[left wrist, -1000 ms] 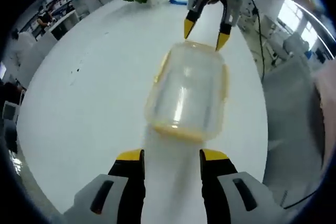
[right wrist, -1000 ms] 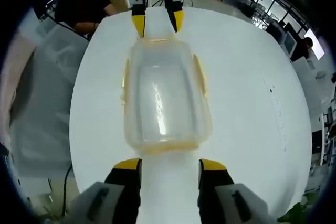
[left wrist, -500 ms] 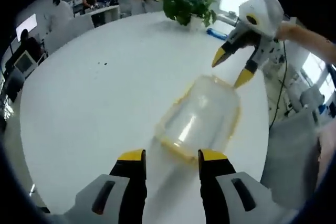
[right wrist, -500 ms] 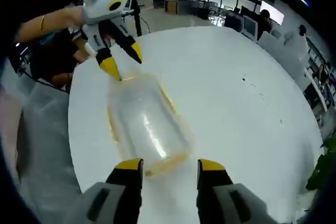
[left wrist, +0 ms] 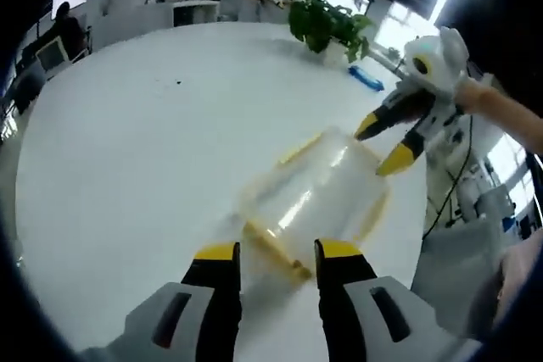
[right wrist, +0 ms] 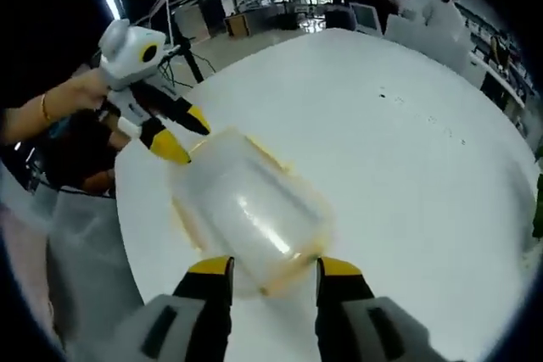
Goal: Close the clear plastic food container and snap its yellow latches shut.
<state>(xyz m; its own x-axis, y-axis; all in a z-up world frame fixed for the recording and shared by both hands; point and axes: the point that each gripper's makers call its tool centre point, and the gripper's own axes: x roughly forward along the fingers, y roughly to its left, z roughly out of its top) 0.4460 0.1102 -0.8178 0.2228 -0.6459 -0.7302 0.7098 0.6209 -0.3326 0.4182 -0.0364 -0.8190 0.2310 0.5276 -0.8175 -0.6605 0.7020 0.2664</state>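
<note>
A clear plastic container [left wrist: 318,201] lies out on the round white table [left wrist: 127,150], with its lid already seated on top, as far as I can see through the glare. Yellow latches [right wrist: 284,273] run along its edges; the one at the end nearest the right gripper looks flared outward rather than pressed flat, and I would judge the same of the yellow strip [left wrist: 271,247] at the opposite end, though the blur makes it hard to be sure.

The left gripper [left wrist: 273,252] sits at one short end of the container, jaws spread apart with that end's latch between the tips, not squeezing anything. The right gripper [right wrist: 270,265] is at the other short end, jaws likewise parted, the container's rim just reaching between them. Each gripper also appears beyond the container in the other's view, held in a person's hand [right wrist: 72,95].

So closing seems done; snapping the latches appears to be what is left. A potted plant [left wrist: 327,23] stands far beyond the container near the table's edge.
</note>
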